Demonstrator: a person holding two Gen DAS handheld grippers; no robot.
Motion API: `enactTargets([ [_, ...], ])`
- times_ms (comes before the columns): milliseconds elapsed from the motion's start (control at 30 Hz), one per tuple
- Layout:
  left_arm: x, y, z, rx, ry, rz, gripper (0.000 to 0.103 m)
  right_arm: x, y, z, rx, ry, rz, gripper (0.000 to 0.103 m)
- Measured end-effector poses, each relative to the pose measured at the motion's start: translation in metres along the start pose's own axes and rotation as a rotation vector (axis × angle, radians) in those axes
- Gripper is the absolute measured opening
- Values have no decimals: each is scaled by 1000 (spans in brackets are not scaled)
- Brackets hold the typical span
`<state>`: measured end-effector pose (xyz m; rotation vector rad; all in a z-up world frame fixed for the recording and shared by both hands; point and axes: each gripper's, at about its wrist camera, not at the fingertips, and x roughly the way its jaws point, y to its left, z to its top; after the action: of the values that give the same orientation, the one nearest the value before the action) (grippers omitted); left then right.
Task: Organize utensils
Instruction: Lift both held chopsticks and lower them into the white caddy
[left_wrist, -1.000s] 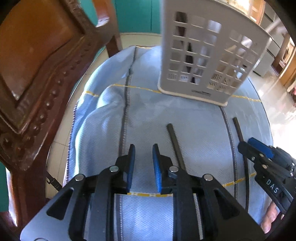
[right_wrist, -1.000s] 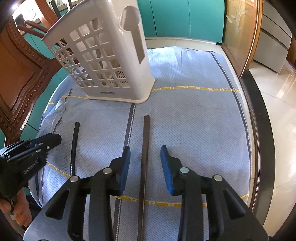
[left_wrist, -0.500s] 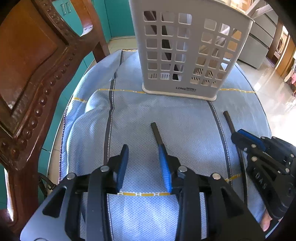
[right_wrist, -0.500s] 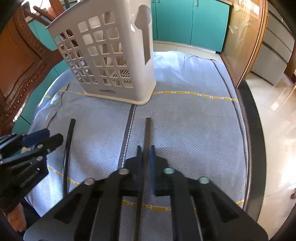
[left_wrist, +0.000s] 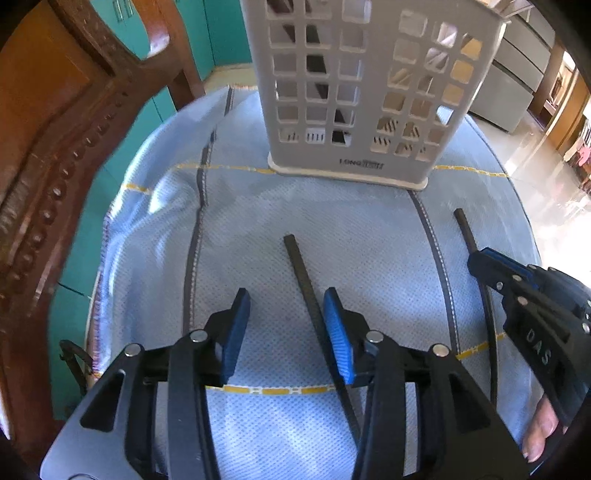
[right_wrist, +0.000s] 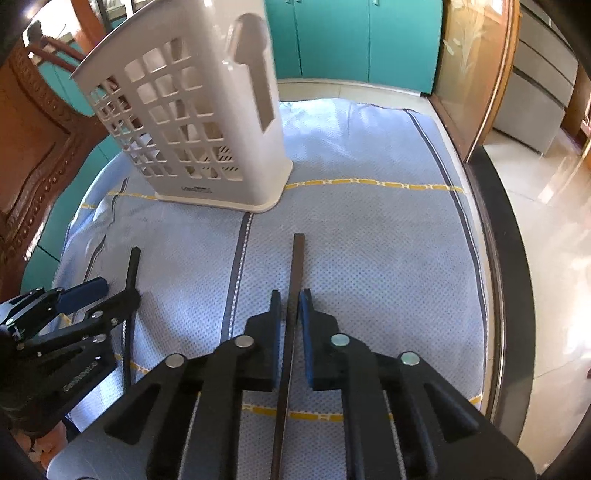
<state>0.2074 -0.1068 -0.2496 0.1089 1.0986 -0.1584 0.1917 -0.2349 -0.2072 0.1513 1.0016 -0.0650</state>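
Observation:
A white slotted utensil basket (left_wrist: 351, 92) (right_wrist: 207, 122) stands at the back of the blue cloth, with dark sticks (left_wrist: 317, 62) inside it. Two dark chopsticks lie flat in front of it. The left chopstick (left_wrist: 299, 262) (right_wrist: 133, 262) runs between the opening jaws of my left gripper (left_wrist: 286, 295) (right_wrist: 116, 291), close to the right pad and untouched. The right chopstick (right_wrist: 297, 258) (left_wrist: 467, 229) sits between the narrow jaws of my right gripper (right_wrist: 290, 295) (left_wrist: 478, 264). Those jaws are opening, with thin gaps beside the stick.
A blue cloth (right_wrist: 369, 258) with yellow and grey stripes covers the table. A carved wooden chair (left_wrist: 55, 147) stands close at the left. The table's dark edge (right_wrist: 495, 258) runs along the right, with floor beyond. Teal cabinets stand behind.
My left gripper widened and shifted, so the left chopstick now lies between its jaws. My right gripper closed on its chopstick, then eased apart slightly.

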Motion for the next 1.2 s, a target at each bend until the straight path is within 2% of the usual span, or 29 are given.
enactTargets([
  [100,3,-4,2,7,-18,14,43,1,6,-1,-43,-13,-32,13],
  [200,5,-7,4,-11,-27,-19,22,2,8,-2,-54,-19,-21,8],
  [233,4,-9,3,-7,-34,-21,11,2,7,-2,-47,-19,0,7],
  [300,6,-11,4,-25,-43,-33,9,-1,5,-1,-35,-31,34,6],
  [400,-4,-10,5,-59,-65,-74,7,-23,1,1,-36,-106,76,6],
  [600,-92,0,-6,-67,-300,-111,7,-106,-13,-5,3,-303,231,6],
  [767,-162,12,-21,-71,-394,-212,7,-189,-10,-6,-53,-442,269,6],
  [900,-223,25,-7,-49,-508,-215,7,-240,-3,26,-52,-537,276,6],
  [967,-255,31,15,-44,-569,-226,7,-264,3,56,-57,-604,263,6],
  [1033,-281,36,35,-38,-634,-201,7,-279,9,79,-67,-658,249,6],
  [1100,-306,40,67,-42,-703,-171,7,-287,13,114,-64,-705,214,6],
  [1200,-327,37,106,-52,-754,-143,7,-283,15,156,-49,-718,172,6],
])
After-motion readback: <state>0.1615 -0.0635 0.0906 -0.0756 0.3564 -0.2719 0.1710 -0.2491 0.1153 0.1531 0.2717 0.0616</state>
